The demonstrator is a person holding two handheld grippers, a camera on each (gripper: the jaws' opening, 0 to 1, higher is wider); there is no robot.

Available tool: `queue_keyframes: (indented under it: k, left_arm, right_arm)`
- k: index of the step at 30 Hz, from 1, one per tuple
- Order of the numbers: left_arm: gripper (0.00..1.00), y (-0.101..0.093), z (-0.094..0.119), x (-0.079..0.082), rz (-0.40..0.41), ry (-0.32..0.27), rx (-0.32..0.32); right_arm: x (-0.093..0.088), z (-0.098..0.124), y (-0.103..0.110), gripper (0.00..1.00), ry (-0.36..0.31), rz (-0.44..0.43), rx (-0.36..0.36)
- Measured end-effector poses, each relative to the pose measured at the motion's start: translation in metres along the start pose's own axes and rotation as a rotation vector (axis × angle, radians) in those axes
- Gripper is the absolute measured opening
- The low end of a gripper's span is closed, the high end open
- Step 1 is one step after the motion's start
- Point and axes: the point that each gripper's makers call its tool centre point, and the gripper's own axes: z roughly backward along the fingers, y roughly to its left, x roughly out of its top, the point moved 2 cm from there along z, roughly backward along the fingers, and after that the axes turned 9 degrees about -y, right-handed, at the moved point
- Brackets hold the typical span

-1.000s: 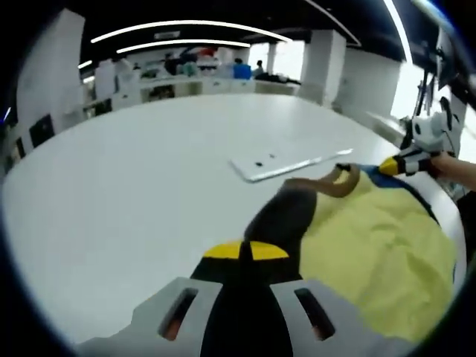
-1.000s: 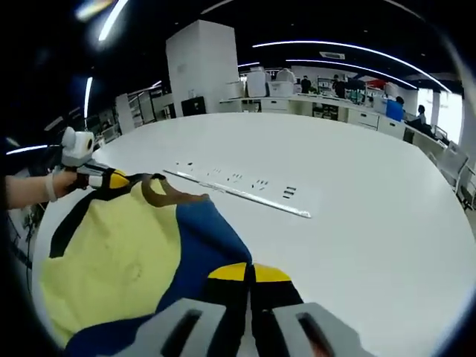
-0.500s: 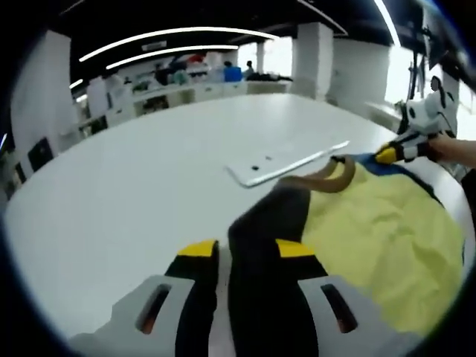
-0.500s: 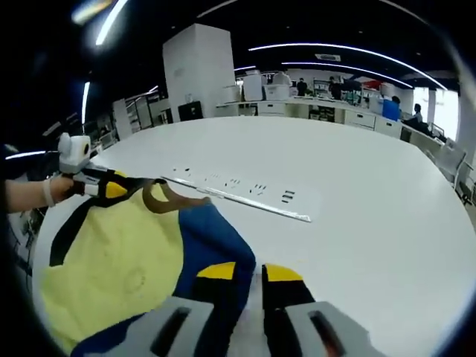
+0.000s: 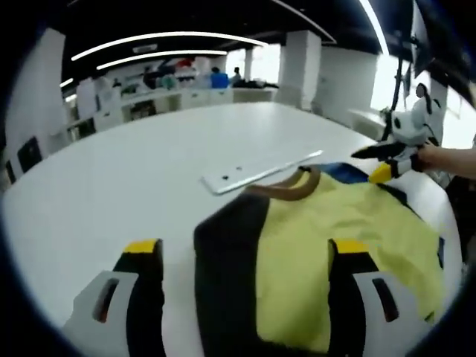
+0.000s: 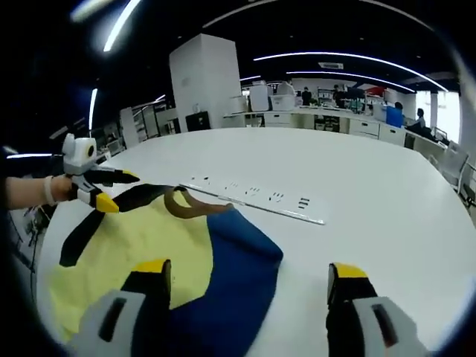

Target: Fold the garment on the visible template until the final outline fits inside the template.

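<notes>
Both grippers just let go: left gripper and right gripper were pinching the garment a second ago, now jaws are spread wide. Reads as one placement done, folds not yet started. Garment lies flat on the white table, yellow body, dark left sleeve, blue right sleeve, brown collar touching the template on its far side.

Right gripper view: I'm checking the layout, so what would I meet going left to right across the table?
The left gripper → the garment's black sleeve → its yellow body → its blue sleeve → the bare white table.
</notes>
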Motion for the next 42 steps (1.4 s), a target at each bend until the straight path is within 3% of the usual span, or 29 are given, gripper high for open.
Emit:
queue_keyframes:
  k: [3,5,10,21,30,34,37,42]
  left_arm:
    - [0.99,-0.006,0.009,0.001,-0.009,0.008,-0.01]
    - [0.99,-0.011,0.015,0.003,0.003,0.002,-0.024]
    - [0.99,-0.021,0.028,0.005,0.001,0.005,-0.037]
    - [0.99,-0.044,0.068,0.014,0.048,-0.071,-0.039]
    - [0.98,-0.05,0.111,-0.003,0.071,-0.078,-0.016]
    - [0.98,-0.051,0.128,-0.003,0.087,-0.099,0.008]
    - [0.97,-0.058,0.14,-0.004,0.102,-0.123,0.016]
    - [0.96,-0.071,0.15,-0.014,0.082,-0.108,0.007]
  right_arm:
    - [0.0,0.008,0.008,0.95,0.01,0.02,0.01]
    - [0.002,0.013,0.013,1.0,0.002,0.026,0.016]
    - [0.008,0.025,0.023,1.0,-0.005,0.034,0.024]
    - [0.007,0.059,0.045,0.99,-0.014,0.057,0.034]
    - [-0.006,0.084,0.064,0.98,-0.008,0.059,0.053]
    - [-0.007,0.095,0.07,0.97,-0.01,0.077,0.054]
    - [-0.006,0.105,0.078,0.97,-0.032,0.065,0.061]
    - [-0.012,0.118,0.087,0.96,-0.032,0.064,0.065]
